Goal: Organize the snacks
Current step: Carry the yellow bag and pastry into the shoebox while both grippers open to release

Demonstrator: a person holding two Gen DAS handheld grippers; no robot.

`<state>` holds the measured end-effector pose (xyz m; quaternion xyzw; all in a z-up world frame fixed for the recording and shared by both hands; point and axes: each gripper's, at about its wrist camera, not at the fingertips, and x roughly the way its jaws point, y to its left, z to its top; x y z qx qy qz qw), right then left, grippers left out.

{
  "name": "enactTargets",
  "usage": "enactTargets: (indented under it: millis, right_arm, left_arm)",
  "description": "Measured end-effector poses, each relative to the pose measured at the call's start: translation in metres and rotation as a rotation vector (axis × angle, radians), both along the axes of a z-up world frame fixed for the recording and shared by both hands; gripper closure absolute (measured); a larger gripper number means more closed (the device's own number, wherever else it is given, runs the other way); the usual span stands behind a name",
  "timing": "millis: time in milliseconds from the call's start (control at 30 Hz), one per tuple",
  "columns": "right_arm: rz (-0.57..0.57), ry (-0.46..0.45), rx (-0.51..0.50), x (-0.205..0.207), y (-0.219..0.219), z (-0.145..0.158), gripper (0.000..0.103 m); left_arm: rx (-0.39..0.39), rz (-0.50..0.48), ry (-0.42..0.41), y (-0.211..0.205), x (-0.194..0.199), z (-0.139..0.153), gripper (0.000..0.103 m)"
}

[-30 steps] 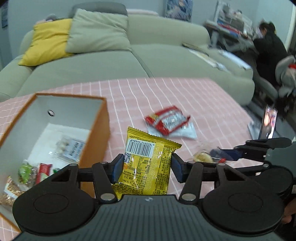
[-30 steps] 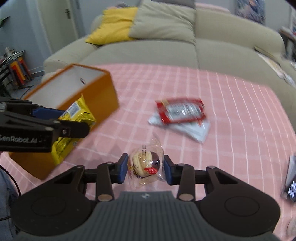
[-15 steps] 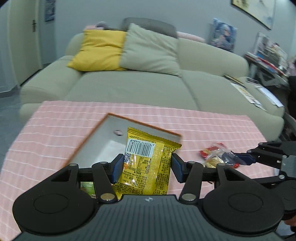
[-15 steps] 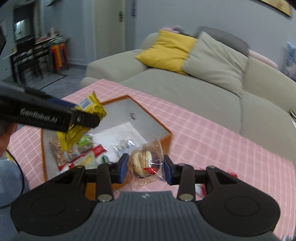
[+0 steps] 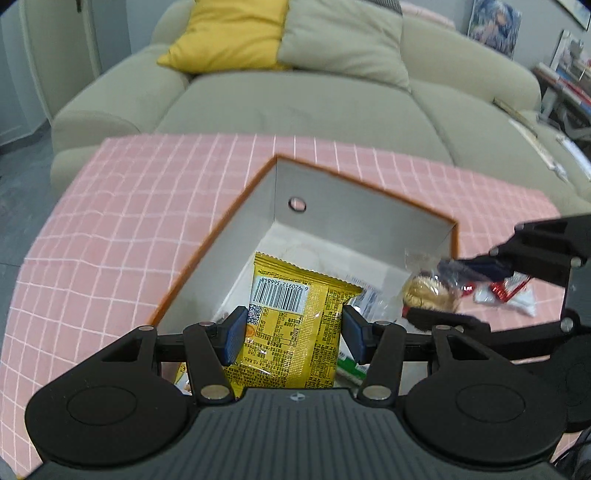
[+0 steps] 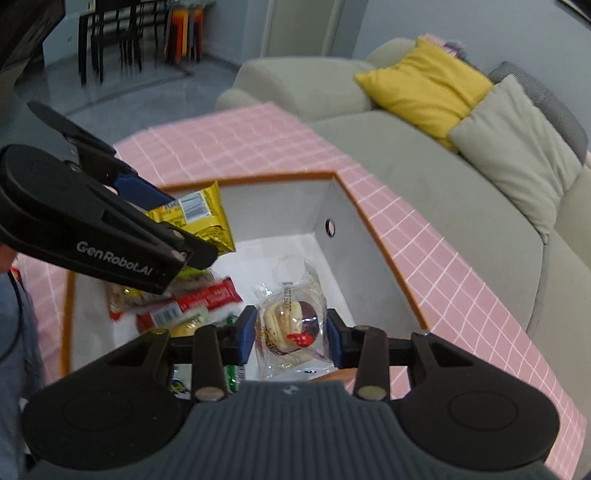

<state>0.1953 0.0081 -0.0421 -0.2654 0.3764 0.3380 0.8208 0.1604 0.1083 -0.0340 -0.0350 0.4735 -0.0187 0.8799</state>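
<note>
An open orange box [image 5: 221, 236] with white inner walls stands on the pink checked tablecloth; it also shows in the right wrist view [image 6: 369, 225]. My left gripper [image 5: 291, 332] is shut on a yellow snack packet [image 5: 291, 317] and holds it above the box's inside. My right gripper [image 6: 291, 332] is shut on a clear-wrapped pastry [image 6: 291, 325], also above the box. Each gripper shows in the other's view: the right one [image 5: 447, 280] with the pastry [image 5: 428, 295], the left one [image 6: 155, 206] with the yellow packet [image 6: 201, 218]. Several snacks [image 6: 192, 299] lie in the box.
A red packet on a white one [image 5: 506, 295] lies on the tablecloth [image 5: 122, 229] right of the box. A grey-green sofa [image 5: 314, 96] with a yellow cushion [image 5: 225, 33] stands behind the table. Chairs [image 6: 110, 40] stand far left.
Both grippers have carried their snacks leftward from beside the box to above its inside, and now tilt down into it. The grips have not changed.
</note>
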Motion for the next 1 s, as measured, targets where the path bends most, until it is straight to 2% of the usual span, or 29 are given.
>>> enactTargets:
  millis: [233,533,633,833,933,1000]
  right_arm:
    - [0.021,0.06,-0.064,0.019,0.009,-0.028,0.066]
    - [0.014,0.151,-0.043,0.032,0.006,-0.054,0.066]
    - [0.02,0.139,-0.046,0.032,0.009,-0.056,0.065]
    - [0.03,0.139,-0.069,0.034,0.015,-0.056,0.065]
    - [0.014,0.136,-0.068,0.033,0.014,-0.054,0.064]
    - [-0.003,0.132,-0.053,0.028,0.013,-0.052,0.061]
  left_arm:
    - [-0.003,-0.027,0.089,0.0,0.02,-0.032,0.041]
    - [-0.005,-0.04,0.156,-0.002,0.027,-0.065,0.041]
    - [0.002,-0.037,0.169,0.0,0.031,-0.073,0.041]
    - [-0.005,-0.025,0.176,0.002,0.033,-0.076,0.04]
    - [0.003,-0.014,0.155,0.002,0.031,-0.073,0.035]
    - [-0.002,-0.008,0.147,0.002,0.03,-0.071,0.033]
